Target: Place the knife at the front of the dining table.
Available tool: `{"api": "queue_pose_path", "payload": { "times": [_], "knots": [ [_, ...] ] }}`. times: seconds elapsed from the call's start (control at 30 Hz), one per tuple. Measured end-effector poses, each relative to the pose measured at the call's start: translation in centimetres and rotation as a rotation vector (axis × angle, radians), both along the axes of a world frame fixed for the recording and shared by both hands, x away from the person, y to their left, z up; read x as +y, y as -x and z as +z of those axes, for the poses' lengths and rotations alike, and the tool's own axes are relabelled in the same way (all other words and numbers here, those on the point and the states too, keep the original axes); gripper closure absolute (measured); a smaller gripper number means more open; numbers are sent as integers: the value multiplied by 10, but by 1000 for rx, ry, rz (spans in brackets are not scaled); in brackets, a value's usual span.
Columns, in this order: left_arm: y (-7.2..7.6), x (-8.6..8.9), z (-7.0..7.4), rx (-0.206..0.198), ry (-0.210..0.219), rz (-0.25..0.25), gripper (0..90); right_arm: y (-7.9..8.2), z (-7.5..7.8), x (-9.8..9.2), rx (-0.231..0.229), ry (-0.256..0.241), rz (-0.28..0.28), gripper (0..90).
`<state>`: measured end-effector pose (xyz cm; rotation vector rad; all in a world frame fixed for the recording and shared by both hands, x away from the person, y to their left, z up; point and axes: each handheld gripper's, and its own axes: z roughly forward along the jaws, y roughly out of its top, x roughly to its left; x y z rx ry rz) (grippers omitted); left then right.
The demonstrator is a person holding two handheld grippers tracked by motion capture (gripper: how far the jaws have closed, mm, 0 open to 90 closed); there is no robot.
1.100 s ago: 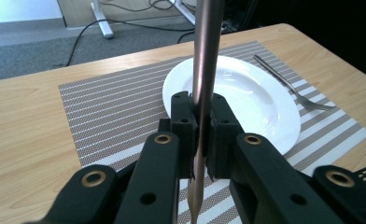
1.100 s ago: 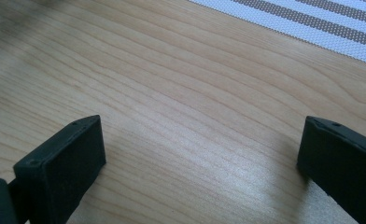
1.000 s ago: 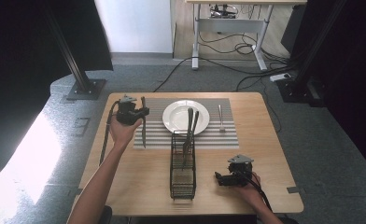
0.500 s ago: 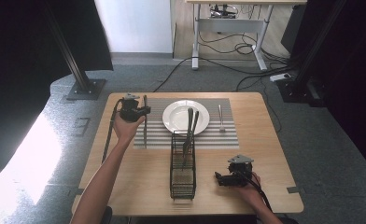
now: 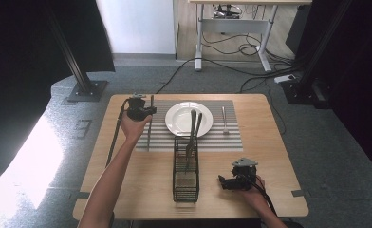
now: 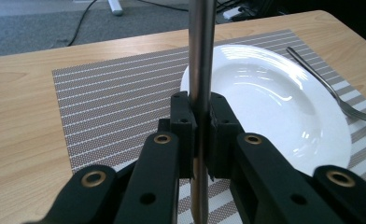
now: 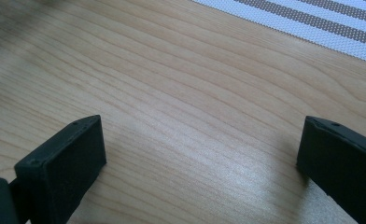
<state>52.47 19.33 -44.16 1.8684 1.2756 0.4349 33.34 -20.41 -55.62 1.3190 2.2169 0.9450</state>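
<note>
The left gripper point(image 6: 200, 140) has its jaws clamped on a knife point(image 6: 201, 60), held just left of the plate point(image 5: 189, 118), its long axis running front to back along the placemat point(image 5: 229, 137). The right gripper point(image 5: 231, 183) rests on the counter point(image 5: 279, 156), jaws apart and empty.

Wooden table point(image 5: 127, 185) bears a striped placemat point(image 5: 231, 137) and black wire caddy point(image 5: 185, 183)

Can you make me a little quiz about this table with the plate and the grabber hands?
1. True or false: the left gripper is shut on a metal utensil.
2. What lies on the striped placemat to the right of the white plate? A) a cup B) a fork C) a sponge
3. Fill in: the right gripper hovers over bare wood with its jaws ____.

Key: 1 true; 2 B; 3 open.
</note>
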Motion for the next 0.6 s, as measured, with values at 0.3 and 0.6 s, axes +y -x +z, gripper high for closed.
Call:
{"api": "queue_pose_path", "payload": {
  "times": [0.3,0.6],
  "knots": [
    [-22,2,-18,49,48,44,825,-1,0,1,-1,2,4,5],
    [-39,-1,-34,97,66,89,826,-2,0,3,1,1,4,4]
  ]
}}
